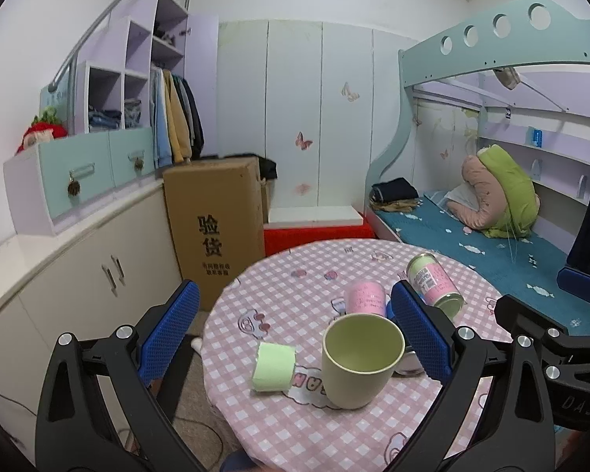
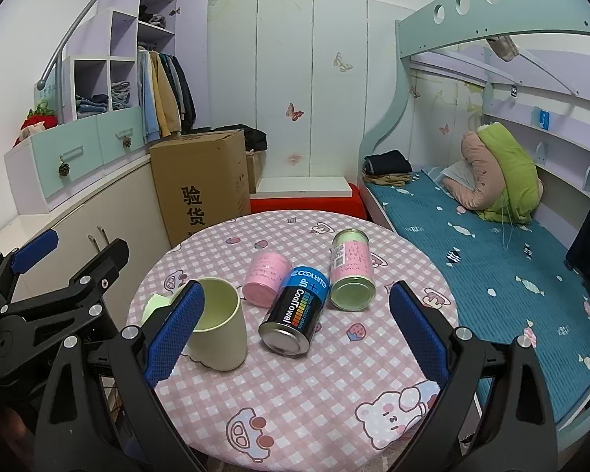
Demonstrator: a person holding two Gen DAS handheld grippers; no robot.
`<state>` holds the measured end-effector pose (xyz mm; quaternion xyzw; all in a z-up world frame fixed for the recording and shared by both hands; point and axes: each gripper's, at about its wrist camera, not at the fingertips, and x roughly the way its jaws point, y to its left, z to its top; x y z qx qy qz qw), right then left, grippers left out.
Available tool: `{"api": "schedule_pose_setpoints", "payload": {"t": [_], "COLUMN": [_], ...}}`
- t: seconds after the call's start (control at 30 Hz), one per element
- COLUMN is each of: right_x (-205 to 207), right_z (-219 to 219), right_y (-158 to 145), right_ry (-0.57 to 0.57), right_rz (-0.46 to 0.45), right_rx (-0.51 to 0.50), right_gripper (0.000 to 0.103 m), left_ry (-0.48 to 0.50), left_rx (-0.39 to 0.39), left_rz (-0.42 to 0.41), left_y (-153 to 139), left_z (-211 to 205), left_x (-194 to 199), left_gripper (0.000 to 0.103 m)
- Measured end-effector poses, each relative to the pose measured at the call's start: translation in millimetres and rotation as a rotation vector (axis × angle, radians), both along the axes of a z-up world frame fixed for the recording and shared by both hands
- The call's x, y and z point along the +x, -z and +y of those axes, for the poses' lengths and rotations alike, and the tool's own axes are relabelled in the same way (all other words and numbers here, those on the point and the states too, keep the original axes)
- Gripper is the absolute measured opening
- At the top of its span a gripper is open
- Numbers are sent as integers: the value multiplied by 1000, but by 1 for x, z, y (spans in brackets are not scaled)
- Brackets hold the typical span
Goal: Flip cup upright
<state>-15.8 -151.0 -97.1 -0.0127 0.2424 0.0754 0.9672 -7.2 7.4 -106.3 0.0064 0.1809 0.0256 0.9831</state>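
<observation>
Cup (image 1: 360, 360), pale green, stood upright on the round table (image 1: 279, 287) with its mouth open to the ceiling, as the left wrist camera showed it. It sat between the blue pads of the left gripper (image 1: 295, 338), whose jaws were spread wide with clear space on both sides of the cup. A light green roll (image 1: 273, 367) lay on its side just left of the cup. Behind the cup lay a pink can (image 1: 365, 299), and further right a pink-and-green can (image 1: 434, 281), also on its side. At the right edge part of the right gripper (image 1: 550, 338) came into view.

From the right wrist camera, the cup (image 2: 218, 328) stood upright near the table's (image 2: 314, 373) left edge, partly behind the left pad of the right gripper (image 2: 295, 330), which was released and held nothing. A black-and-blue can (image 2: 295, 312) lay on its side between the pads, just right of the cup. The pink can (image 2: 265, 277) and the pink-and-green can (image 2: 352, 269) lay beyond it. The left gripper (image 2: 59, 275) showed at the left; its jaws could not be judged from this view.
</observation>
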Motion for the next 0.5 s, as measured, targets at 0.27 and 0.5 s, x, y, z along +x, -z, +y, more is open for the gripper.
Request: {"api": "schedule_pose_setpoints", "payload": {"t": [0.27, 0.5], "right_x": [1, 0], "right_z": [3, 3], "right_y": [-3, -3], "right_ry": [-3, -5], "right_rz": [-4, -8], "right_rx": [2, 2], "right_gripper": [92, 92], "left_ry": [1, -1], "left_rx": [-6, -7], "left_rz": [4, -2], "left_y": [-2, -4], "left_z": [2, 3], "left_x": [1, 0], "left_gripper": [98, 98]}}
